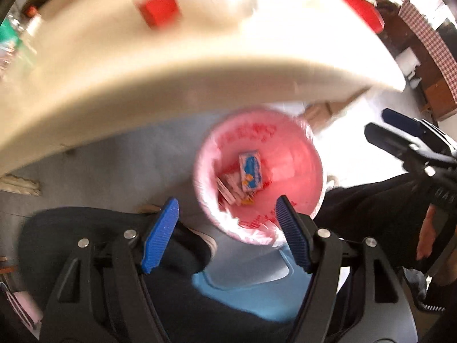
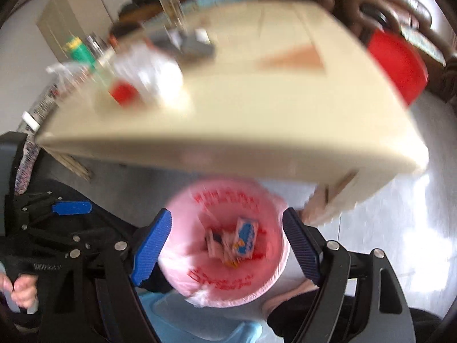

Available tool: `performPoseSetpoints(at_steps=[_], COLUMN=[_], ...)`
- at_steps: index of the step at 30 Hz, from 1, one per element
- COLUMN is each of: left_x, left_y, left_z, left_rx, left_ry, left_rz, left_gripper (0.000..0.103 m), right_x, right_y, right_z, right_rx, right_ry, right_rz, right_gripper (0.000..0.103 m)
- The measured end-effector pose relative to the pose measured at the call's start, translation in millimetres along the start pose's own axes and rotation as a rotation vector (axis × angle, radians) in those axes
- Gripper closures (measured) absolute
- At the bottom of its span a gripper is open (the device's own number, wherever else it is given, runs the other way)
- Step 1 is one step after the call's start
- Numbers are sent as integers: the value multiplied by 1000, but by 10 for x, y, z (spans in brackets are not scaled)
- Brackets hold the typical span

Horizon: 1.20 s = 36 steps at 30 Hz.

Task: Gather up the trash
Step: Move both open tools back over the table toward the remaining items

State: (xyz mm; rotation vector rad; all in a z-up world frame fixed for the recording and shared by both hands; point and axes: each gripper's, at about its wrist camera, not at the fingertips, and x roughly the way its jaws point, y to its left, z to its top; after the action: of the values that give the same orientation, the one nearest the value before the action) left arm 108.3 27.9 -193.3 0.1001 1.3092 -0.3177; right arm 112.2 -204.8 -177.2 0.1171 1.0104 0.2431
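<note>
A bin lined with a pink plastic bag (image 1: 294, 168) stands on the floor under the table edge; it also shows in the right wrist view (image 2: 188, 228). Inside lie a small white and blue carton (image 1: 251, 170) (image 2: 245, 235) and other wrappers. My left gripper (image 1: 227, 234) is open and empty above the bin's near rim. My right gripper (image 2: 225, 245) is open and empty right over the bin; it also appears at the right of the left wrist view (image 1: 400, 131). On the table lie a small red box (image 1: 160, 8) (image 2: 124, 93) and crumpled white plastic (image 2: 151, 71).
The cream table (image 1: 142, 85) (image 2: 257, 120) overhangs the bin. A red stool (image 1: 357, 8) (image 2: 397, 65) stands at its far right. Bottles (image 2: 80, 51) and a grey object (image 2: 185, 45) crowd the table's left. A light blue lid (image 1: 248, 285) lies on the floor near me.
</note>
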Motion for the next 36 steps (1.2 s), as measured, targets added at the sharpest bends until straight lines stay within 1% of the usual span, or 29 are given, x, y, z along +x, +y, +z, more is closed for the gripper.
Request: performPoseSetpoints(at_steps=[2,3,6,8,9,10,11,12,13,15,17,18,21,24,28,31,33,36], left_x=[-337,-535,-1062,-1342,-1499,-1586,-1696,-1765,-1831,-1929,-1961,-1937,-1785,-1579,-1254,-1005,-837,-662], left_y=[136,209,360,442,476,499,519,526,532,565,576,574,554,549,494,434,387,346], left_z=[92,160,358,482,551,602,675,725,756,809,858,876,870,885,936,1010,1063,1139], left_rx=[3,4,14,29,45,62,87,99,115,167,218,249,293,341,408,451,480,496], left_ry=[-46,-81,-176,-208,-231,-240,-241,-242,-251,-265,-247,-232,-194,-166,-130,-99,-86,-59], left_rz=[18,36,99,119,117,112,102,99,96,97,104,101,105,89,78,55,51,36], left_gripper=[34,34,33,33,31,23,22,22,22,22,22,22,22,22,22,22,22,22], right_x=[-255,-418,-776,-946,-1040,-1118,-1215,-1295,-1363,-1452,-1530,-1523,-1436,-1199,-849,-577,-447,-280], right_y=[54,89,187,241,292,324,359,377,407,460,495,495,463,458,457,452,444,419], right_z=[152,268,580,772,894,976,1083,1153,1243,1392,1482,1544,1650,1701,1644,1593,1572,1587], right_rx=[-18,-36,-96,-125,-146,-164,-196,-217,-243,-283,-320,-333,-351,-413,-501,-558,-587,-609], right_ry=[-49,-88,-176,-214,-231,-244,-265,-277,-286,-303,-315,-315,-298,-253,-192,-137,-116,-87], right_rz=[20,25,11,11,28,46,71,79,78,83,111,113,94,75,42,43,38,49], right_gripper=[19,18,18,18,18,18,18,17,15,15,15,15,15,15,15,15,15,15])
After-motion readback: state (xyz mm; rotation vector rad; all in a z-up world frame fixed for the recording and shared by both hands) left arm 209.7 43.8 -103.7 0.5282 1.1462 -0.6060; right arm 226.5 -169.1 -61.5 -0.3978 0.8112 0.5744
